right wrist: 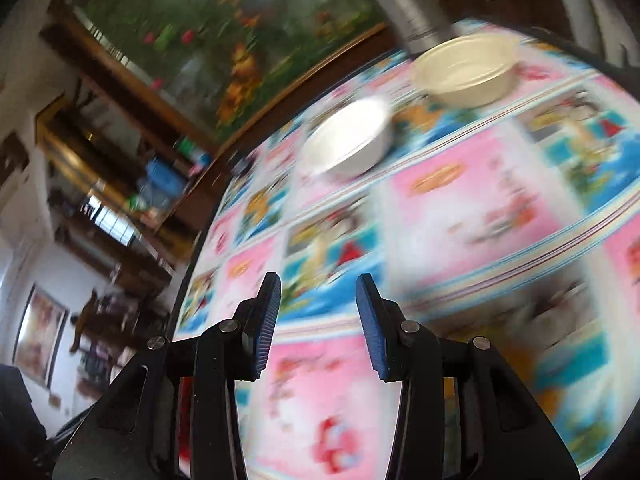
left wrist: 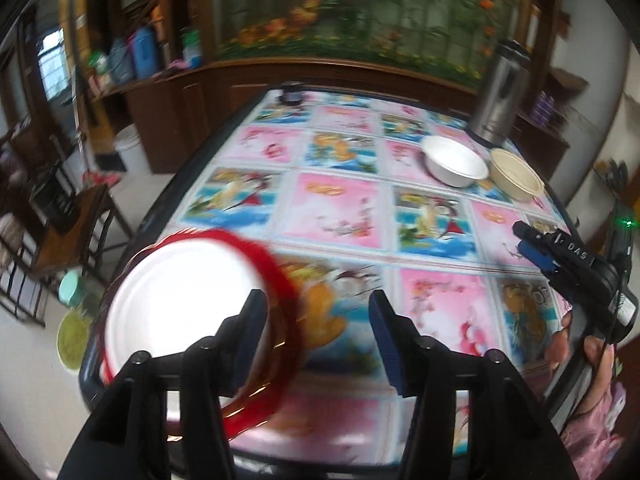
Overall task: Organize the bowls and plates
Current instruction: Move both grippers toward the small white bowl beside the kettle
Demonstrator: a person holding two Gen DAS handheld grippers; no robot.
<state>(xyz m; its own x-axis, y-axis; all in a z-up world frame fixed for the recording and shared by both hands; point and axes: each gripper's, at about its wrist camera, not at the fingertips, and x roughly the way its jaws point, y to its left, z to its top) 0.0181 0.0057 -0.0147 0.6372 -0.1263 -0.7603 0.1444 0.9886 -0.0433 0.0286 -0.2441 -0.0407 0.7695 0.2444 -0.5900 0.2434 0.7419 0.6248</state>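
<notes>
At the left edge of the table (left wrist: 432, 276), a white plate (left wrist: 180, 300) lies on a red plate (left wrist: 280, 280), both flat, face up. They are round, so no long axis shows. The left gripper (left wrist: 318, 316) is released, its jaws apart with nothing between them; the left finger overlaps the red rim. Further right, near the far edge, 2 bowls stand upright side by side: a white bowl (left wrist: 454, 162), then a beige bowl (left wrist: 516, 174), before a steel flask (left wrist: 498, 92). The right gripper (right wrist: 318, 316) hangs over the cloth, jaws apart, empty.
</notes>
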